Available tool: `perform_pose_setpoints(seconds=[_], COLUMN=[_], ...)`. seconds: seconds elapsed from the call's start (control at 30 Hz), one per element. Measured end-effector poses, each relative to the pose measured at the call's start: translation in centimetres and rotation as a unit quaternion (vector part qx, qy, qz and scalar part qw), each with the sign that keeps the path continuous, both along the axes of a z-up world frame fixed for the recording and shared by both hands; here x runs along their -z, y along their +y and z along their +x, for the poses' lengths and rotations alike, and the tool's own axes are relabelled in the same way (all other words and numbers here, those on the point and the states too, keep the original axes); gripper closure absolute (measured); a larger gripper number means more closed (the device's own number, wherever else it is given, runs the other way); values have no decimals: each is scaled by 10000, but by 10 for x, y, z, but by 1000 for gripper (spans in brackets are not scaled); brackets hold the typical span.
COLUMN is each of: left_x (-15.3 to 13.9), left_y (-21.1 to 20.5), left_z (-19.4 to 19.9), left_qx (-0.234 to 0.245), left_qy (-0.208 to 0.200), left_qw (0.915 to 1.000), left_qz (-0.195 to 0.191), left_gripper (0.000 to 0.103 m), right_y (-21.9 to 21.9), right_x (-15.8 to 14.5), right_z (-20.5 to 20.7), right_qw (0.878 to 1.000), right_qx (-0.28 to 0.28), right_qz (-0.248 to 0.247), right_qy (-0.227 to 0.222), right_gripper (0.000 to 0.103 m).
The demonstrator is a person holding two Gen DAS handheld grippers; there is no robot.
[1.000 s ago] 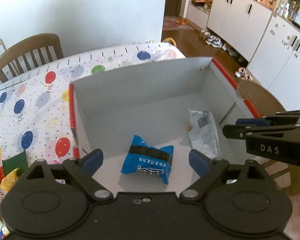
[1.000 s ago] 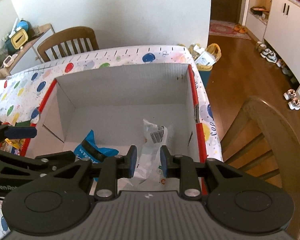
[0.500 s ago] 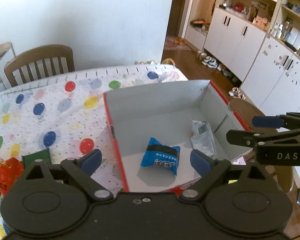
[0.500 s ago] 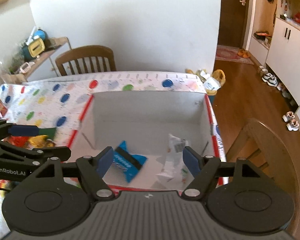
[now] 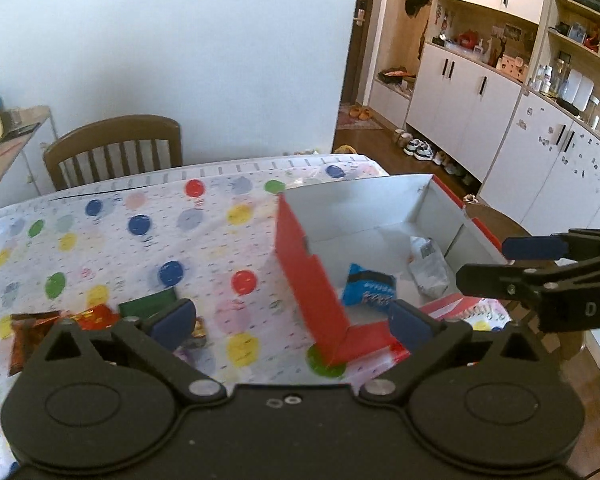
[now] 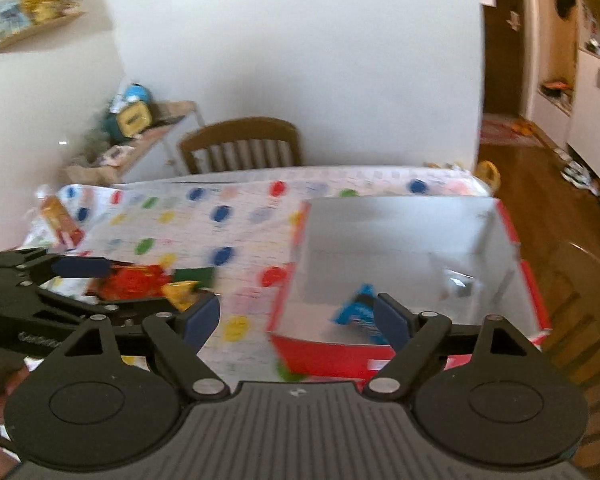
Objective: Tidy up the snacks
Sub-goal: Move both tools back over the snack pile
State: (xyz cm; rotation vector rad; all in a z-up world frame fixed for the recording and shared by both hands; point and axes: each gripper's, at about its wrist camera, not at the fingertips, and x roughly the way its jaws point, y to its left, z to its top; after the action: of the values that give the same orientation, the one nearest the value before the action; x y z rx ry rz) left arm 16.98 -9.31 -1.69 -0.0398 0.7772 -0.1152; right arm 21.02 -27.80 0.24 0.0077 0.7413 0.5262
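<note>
Inside the red box [image 5: 308, 272] lies a blue snack [image 5: 368, 290] (crinkled, dark-banded); both jaws just opened, empty.

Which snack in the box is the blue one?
The blue snack packet with a black band, lying nearer the red cardboard box's left wall. The other, the white-and-clear packet, lies to its right.

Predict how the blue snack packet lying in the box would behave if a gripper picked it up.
The blue snack packet looks puffed like a small pillow, so it is probably light and would give under the pads. Its film wrapper looks smooth, so it may slip unless pinched at a crimped end. Lying flat on the box floor, it should not roll.
</note>
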Motion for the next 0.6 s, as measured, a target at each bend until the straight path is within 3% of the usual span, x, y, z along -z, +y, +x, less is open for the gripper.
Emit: perform_pose_setpoints(seconds=[0.13, 0.6], left_x=[-1, 21], left_y=[28, 138], left_z=[-18, -56], left_qx=[-99, -805], left_qy=[-94, -121], left_qw=[9999, 9966], left_qz=[99, 104], left_gripper=[1, 1], right_y=[27, 108], right_x=[2, 42], right_z=[-25, -70], right_qw=[9998, 9987], right_qx=[-54, -450], right_qz=[45, -247], right_qy=[-200, -45], right_gripper=[19, 19])
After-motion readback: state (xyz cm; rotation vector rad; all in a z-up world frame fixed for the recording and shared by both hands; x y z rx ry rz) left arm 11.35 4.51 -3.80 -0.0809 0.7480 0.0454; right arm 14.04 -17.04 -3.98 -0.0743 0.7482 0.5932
